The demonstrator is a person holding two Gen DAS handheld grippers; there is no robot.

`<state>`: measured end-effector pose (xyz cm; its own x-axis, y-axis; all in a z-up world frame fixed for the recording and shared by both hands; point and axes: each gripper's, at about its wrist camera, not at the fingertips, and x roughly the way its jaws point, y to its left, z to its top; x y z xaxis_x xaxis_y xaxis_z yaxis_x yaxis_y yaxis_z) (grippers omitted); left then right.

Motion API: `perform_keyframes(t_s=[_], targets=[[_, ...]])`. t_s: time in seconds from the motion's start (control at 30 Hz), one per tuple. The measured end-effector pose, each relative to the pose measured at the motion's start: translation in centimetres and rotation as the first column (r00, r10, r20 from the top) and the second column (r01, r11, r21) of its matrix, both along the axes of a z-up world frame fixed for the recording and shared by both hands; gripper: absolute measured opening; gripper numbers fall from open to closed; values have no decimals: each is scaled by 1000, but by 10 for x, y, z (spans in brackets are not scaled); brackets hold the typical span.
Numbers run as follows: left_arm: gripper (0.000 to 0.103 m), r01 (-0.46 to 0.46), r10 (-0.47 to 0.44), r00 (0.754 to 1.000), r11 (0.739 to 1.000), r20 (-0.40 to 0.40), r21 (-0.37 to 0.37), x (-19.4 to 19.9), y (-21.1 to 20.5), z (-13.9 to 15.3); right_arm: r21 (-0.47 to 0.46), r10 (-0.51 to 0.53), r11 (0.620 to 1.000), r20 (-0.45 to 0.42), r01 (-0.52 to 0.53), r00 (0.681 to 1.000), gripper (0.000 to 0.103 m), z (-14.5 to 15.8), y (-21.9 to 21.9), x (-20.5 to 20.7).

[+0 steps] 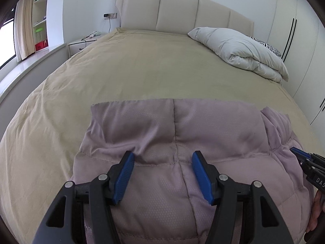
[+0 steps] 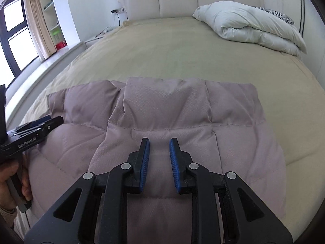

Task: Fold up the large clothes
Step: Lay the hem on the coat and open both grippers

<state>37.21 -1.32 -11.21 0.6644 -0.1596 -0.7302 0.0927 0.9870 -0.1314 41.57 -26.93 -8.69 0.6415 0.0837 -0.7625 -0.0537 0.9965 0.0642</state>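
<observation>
A mauve quilted jacket (image 1: 178, 134) lies partly folded on the tan bedspread (image 1: 142, 65), near the bed's front edge. It also shows in the right wrist view (image 2: 162, 109). My left gripper (image 1: 163, 156) hovers over the jacket's near part, jaws wide open and empty. My right gripper (image 2: 159, 143) is open with a narrower gap, above a folded strip of the jacket, holding nothing. The right gripper shows at the left wrist view's right edge (image 1: 304, 158). The left gripper shows at the right wrist view's left edge (image 2: 40, 126).
A folded white duvet (image 1: 239, 50) and a zebra-print pillow (image 1: 268, 45) lie at the bed's far right by the padded headboard (image 1: 182, 10). A nightstand (image 1: 81, 42) and window ledge (image 1: 30, 61) stand left. Wardrobe doors (image 1: 300, 40) stand right.
</observation>
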Motion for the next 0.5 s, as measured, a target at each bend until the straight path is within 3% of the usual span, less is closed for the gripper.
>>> perform_keyframes(t_s=[0.07,0.27,0.5], targets=[[66,-8,8,1000,1000,-18,12,9,0,-6,6,-3,1000,-23,3,1000,22,-9,1,18],[67,-22,24,999,999,-30,48,33,-1,-22,154,-17,988,-38,23,999,23,-34,-17,52],[68,-21,22,999,999,-36,28,45,2,-38,88,-30,996,2,30,1000,23,-57,-7,57]])
